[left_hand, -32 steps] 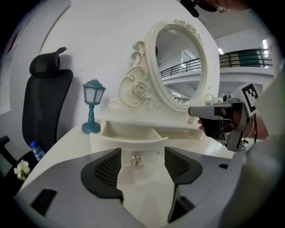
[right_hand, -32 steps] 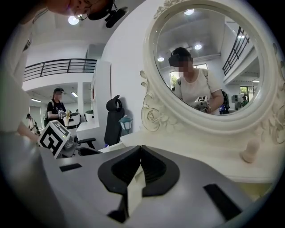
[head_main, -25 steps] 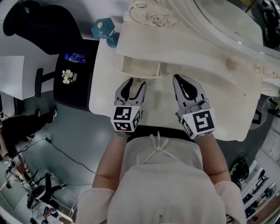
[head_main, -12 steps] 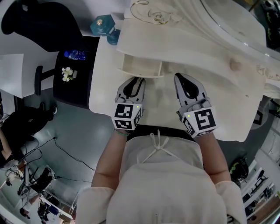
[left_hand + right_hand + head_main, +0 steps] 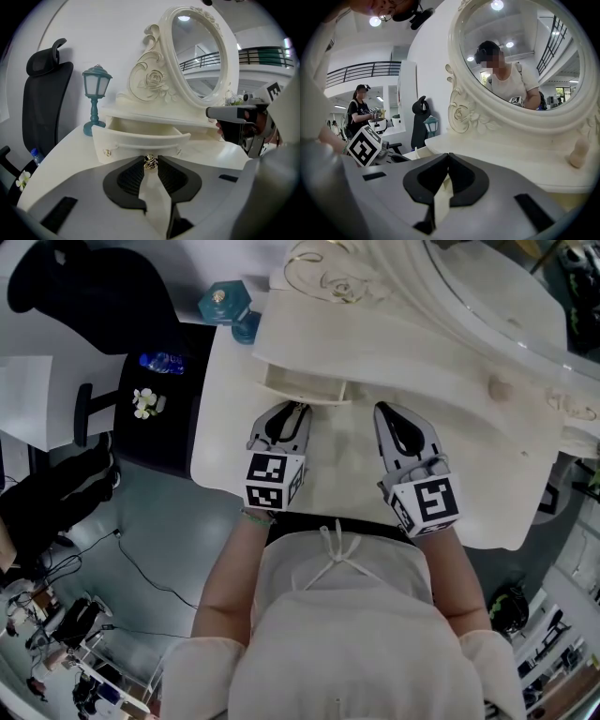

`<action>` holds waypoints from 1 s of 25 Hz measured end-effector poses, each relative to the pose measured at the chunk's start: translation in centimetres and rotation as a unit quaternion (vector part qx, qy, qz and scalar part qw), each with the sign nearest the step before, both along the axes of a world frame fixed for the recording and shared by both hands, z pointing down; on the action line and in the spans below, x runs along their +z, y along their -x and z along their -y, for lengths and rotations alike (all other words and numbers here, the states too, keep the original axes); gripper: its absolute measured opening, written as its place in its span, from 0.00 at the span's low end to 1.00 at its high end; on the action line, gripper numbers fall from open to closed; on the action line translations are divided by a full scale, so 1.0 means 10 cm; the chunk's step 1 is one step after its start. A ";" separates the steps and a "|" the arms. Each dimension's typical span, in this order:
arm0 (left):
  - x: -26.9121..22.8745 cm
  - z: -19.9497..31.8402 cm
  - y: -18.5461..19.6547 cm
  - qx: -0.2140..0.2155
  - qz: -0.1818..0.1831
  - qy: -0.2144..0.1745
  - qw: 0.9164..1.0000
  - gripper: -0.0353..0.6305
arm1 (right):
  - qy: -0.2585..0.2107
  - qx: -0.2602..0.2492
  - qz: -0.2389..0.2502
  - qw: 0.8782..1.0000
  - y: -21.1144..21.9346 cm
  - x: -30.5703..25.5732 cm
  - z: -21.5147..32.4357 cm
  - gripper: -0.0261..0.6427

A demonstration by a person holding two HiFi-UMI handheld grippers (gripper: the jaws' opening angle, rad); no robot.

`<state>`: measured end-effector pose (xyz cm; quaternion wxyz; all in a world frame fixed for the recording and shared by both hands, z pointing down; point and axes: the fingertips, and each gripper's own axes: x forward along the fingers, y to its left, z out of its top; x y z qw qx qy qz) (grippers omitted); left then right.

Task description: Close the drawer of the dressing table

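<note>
Now our left gripper [image 5: 150,158], jaws just closed, pinches the drawer knob [image 5: 150,162] mid-frame. Our right gripper [image 5: 448,157] sits pressed together, empty.

I log a teal lantern lamp [image 5: 96,89] standing upright, just beside a black office chair [image 5: 44,103]. On the chair seat [image 5: 155,437] lie a water bottle [image 5: 161,362] with a blue cap and a white flower [image 5: 145,402], near each other but apart. The head view shows a thin black cable [image 5: 141,573] trailing across the grey floor [image 5: 178,521], and a person's dark-clad legs [image 5: 47,507] at the left edge. The right gripper view shows a standing person [image 5: 358,115] in the background, below a railed balcony [image 5: 361,72].
</note>
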<state>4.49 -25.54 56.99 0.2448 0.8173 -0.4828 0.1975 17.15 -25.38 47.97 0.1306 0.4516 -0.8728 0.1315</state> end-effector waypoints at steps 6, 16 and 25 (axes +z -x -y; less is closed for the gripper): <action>-0.02 0.14 -0.02 0.003 0.005 0.003 1.000 0.21 | -0.008 -0.007 0.004 1.000 0.00 -0.03 0.03 0.05; -0.02 0.39 -0.08 0.004 0.009 0.012 1.000 0.21 | -0.007 -0.012 -0.005 1.000 -0.04 -0.04 0.11 0.05; -0.03 0.53 -0.12 0.008 0.014 0.018 1.000 0.21 | -0.009 -0.002 -0.008 1.000 -0.09 -0.11 0.12 0.05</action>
